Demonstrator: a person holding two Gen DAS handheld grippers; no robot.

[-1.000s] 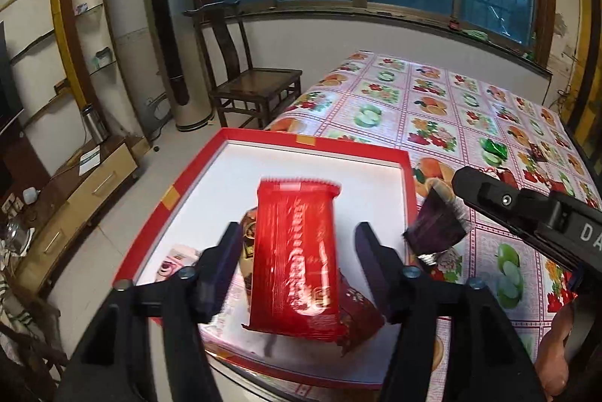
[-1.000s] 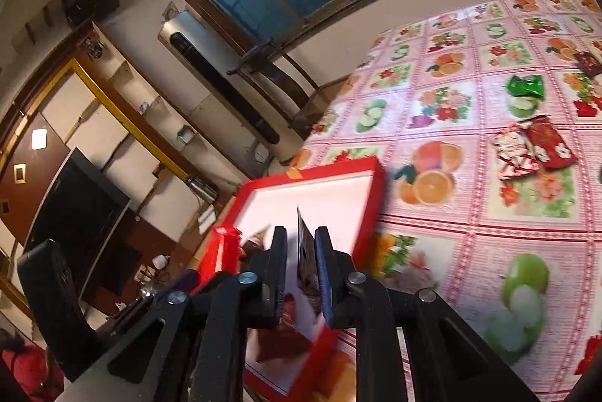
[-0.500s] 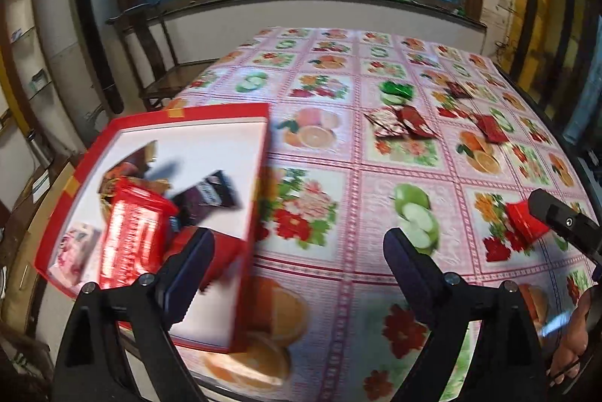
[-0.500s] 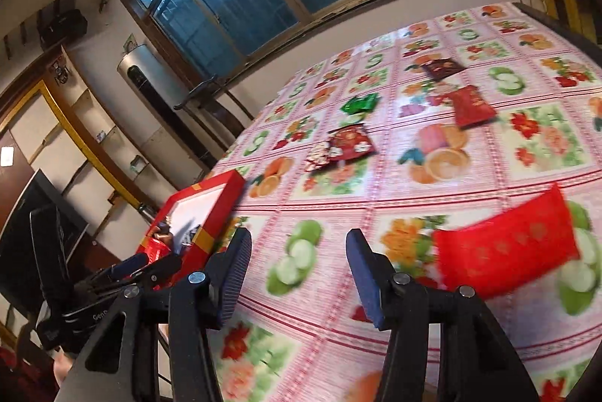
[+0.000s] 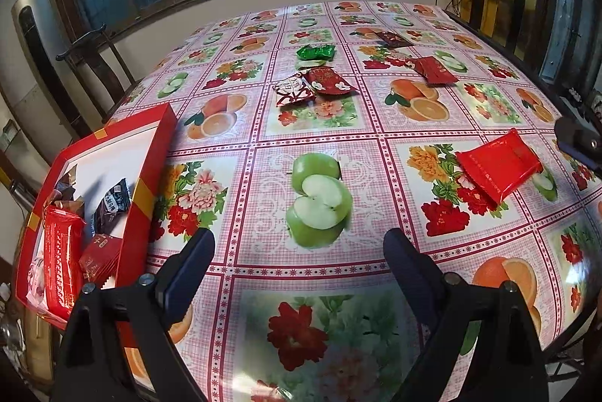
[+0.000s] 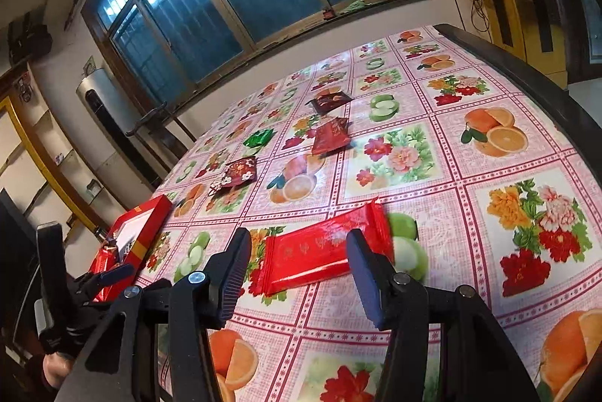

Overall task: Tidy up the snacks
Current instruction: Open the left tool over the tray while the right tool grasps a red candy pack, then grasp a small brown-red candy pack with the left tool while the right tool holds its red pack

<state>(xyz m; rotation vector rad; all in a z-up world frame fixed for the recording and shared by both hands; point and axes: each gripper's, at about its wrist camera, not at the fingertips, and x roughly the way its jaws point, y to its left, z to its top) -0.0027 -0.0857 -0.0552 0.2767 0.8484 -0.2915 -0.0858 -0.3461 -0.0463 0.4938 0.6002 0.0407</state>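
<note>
Hovering with jaws apart, the right hand-held gripper (image 6: 297,261) frames a glossy red snack packet (image 6: 320,248) lying flat on the table (image 6: 489,153); its print is unreadable. Left hand-held gripper (image 5: 299,251) gapes, empty.

Left hand-held gripper (image 5: 299,253) jaws wide, empty, above tablecloth (image 5: 320,123); red box (image 5: 150,172) left; red packet (image 5: 498,167) right.

A table (image 5: 470,293) under a fruit-and-flower oilcloth, snacks strewn across it.
A red box (image 5: 150,184) holding packets sits at its left edge. Loose on the cloth lie a long red packet (image 5: 498,169) at the near right, a red-and-white pair (image 5: 314,86) mid-table, a green packet (image 5: 315,52) beyond them, another red packet (image 5: 434,70) and a dark one (image 5: 393,39) farther back.
</note>
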